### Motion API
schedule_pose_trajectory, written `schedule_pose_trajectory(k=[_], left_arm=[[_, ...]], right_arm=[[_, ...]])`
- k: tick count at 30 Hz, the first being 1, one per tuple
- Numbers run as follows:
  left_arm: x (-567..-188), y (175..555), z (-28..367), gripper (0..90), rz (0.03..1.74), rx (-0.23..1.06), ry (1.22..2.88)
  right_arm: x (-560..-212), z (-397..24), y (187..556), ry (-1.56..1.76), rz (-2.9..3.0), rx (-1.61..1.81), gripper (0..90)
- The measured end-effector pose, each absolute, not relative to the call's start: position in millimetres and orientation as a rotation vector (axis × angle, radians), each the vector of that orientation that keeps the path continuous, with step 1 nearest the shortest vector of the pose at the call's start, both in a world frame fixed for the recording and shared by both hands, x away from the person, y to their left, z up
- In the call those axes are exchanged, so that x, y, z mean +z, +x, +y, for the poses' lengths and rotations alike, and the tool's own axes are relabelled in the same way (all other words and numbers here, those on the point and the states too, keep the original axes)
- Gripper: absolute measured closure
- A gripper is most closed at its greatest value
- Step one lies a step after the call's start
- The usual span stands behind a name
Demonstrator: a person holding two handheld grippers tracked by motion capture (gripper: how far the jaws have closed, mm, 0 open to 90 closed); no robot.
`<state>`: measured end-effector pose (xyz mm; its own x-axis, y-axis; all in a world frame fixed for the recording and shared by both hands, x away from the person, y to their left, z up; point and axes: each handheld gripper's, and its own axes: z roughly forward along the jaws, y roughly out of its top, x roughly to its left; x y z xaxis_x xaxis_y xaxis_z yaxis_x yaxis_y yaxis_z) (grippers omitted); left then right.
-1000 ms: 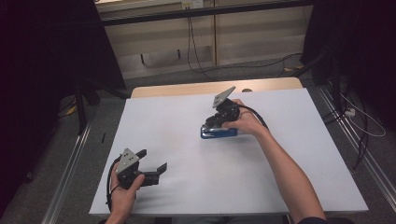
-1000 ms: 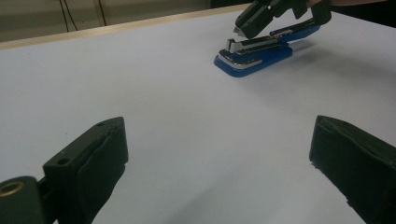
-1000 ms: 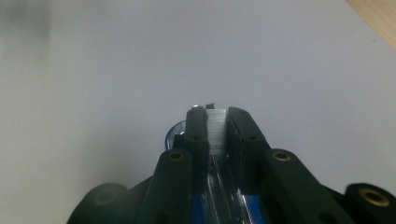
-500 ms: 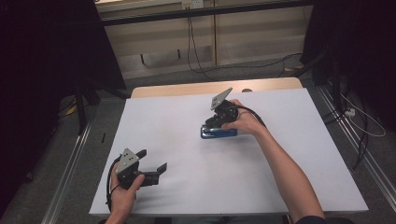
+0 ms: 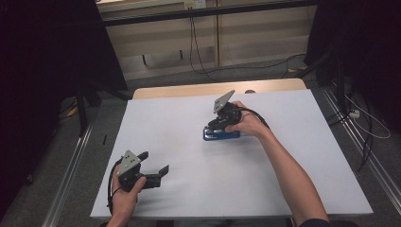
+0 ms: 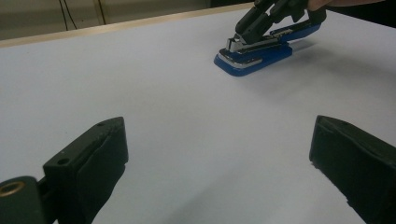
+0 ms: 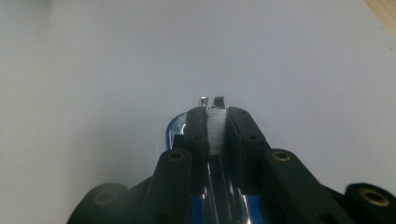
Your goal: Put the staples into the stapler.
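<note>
My table (image 5: 283,189) carries a matt white, smooth sheet, paper-like; bare pale wood (image 5: 189,90) shows along its far edge; the stapler (image 6: 254,49) has a glossy blue plastic base and bright polished metal on top; my right gripper (image 7: 215,128) and left gripper (image 6: 219,158) have matt black jaws, slightly grainy; brass-coloured inserts sit in their screw holes.

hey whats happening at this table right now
A person holds a pair of tongs in each hand at a white table. The right tongs are shut on the top of a blue stapler lying near the table's middle. The left tongs are open and hold nothing, near the front left edge, pointing toward the stapler.
</note>
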<state>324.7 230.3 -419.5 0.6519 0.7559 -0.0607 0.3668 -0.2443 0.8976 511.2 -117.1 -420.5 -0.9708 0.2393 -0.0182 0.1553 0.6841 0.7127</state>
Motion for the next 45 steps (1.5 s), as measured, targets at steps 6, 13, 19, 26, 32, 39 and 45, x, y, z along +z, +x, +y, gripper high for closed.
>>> schedule_pose_trajectory(k=[6,13,19,26,32,39,45], left_arm=[[-419.6,325.0,230.1,4.6,0.888,0.478,1.858],[-419.8,325.2,230.2,4.6,0.888,0.477,1.856],[-419.9,325.5,229.6,4.6,0.886,0.477,1.862],[-420.2,325.5,229.0,4.6,0.888,0.473,1.858],[-419.8,325.5,229.1,4.6,0.88,0.476,1.855],[-420.0,325.7,229.0,4.6,0.885,0.476,1.857],[-419.5,325.1,228.9,4.6,0.88,0.476,1.852]], right_arm=[[-420.4,-117.0,511.5,0.316,2.782,1.158,79.2],[-420.1,-115.6,510.6,0.301,2.789,1.126,79.2],[-420.0,-115.5,512.0,0.286,2.792,1.127,79.2],[-418.8,-113.6,512.2,0.278,2.8,1.108,79.1],[-419.4,-112.7,513.3,0.273,2.802,1.114,78.8],[-419.8,-111.1,513.7,0.275,2.798,1.121,78.6],[-420.3,-110.4,513.7,0.285,2.797,1.128,78.4]])
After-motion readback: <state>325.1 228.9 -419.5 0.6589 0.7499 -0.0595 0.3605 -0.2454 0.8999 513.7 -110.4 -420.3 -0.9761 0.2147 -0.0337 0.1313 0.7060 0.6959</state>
